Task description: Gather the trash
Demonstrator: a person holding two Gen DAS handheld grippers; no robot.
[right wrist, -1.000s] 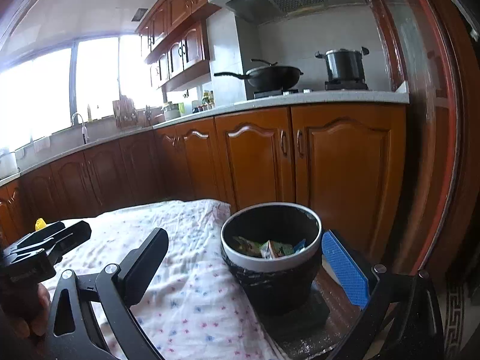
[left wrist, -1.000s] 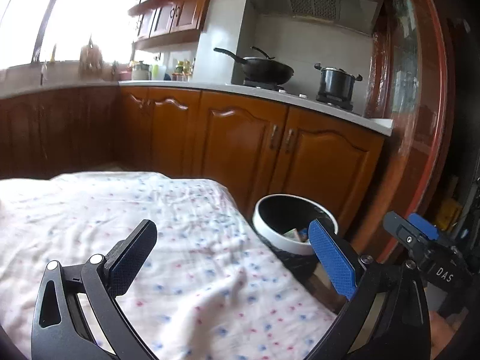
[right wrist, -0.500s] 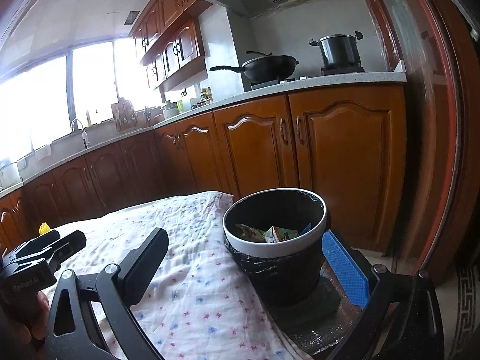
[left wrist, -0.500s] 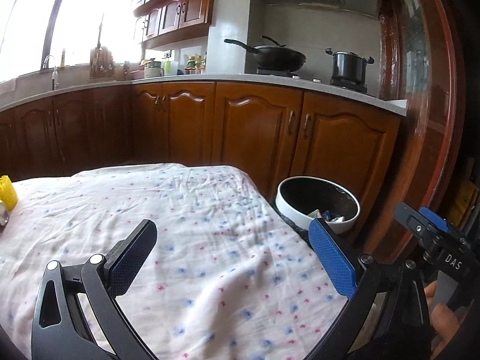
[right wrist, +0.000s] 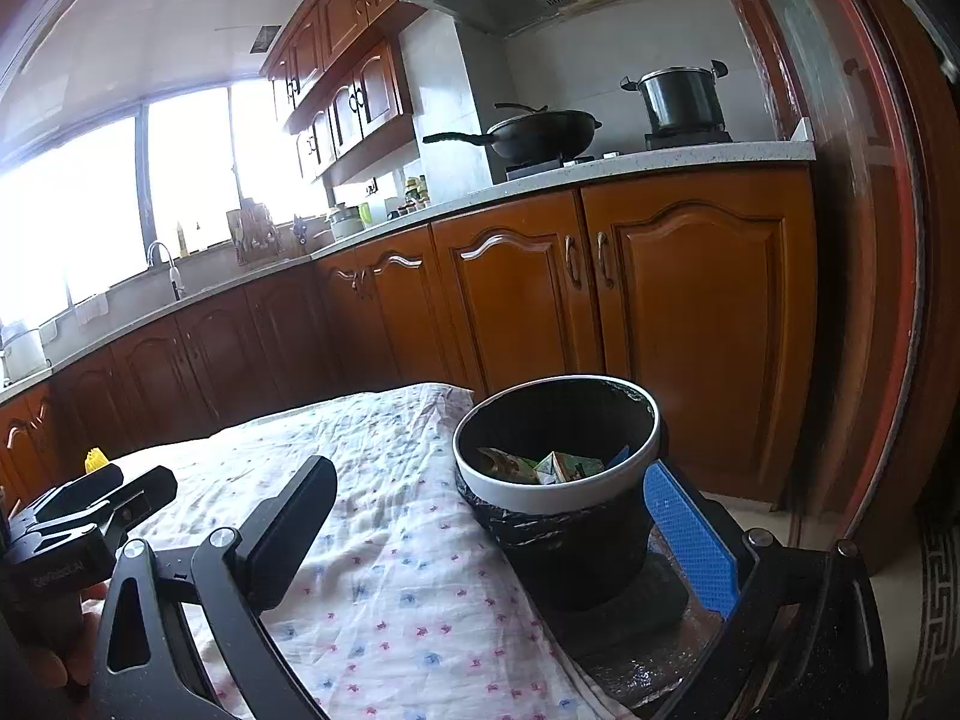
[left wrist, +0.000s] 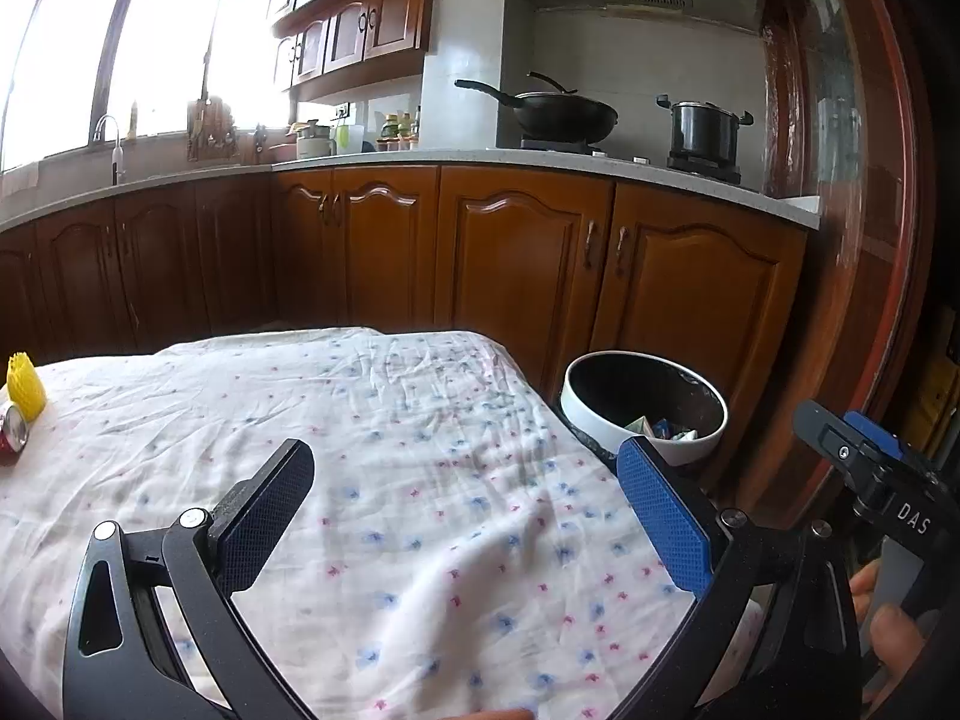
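The left gripper (left wrist: 462, 516) hangs over the cloth-covered desk (left wrist: 384, 480) with its fingers (left wrist: 660, 516) spread wide and nothing between them. The right gripper (right wrist: 486, 534) is likewise released and empty, near the desk's right end. Just past that end stands one trash bin (right wrist: 558, 492), a black-lined tub with a white rim, holding several crumpled wrappers (right wrist: 540, 468) in green and blue. At the desk's far left edge lie two pieces of trash: one red can (left wrist: 12, 429) on its side, and one spiky yellow object (left wrist: 25, 387) touching it. Beyond, on the kitchen counter (left wrist: 540, 159), sit one wok (left wrist: 558, 114) and one pot (left wrist: 702, 129).
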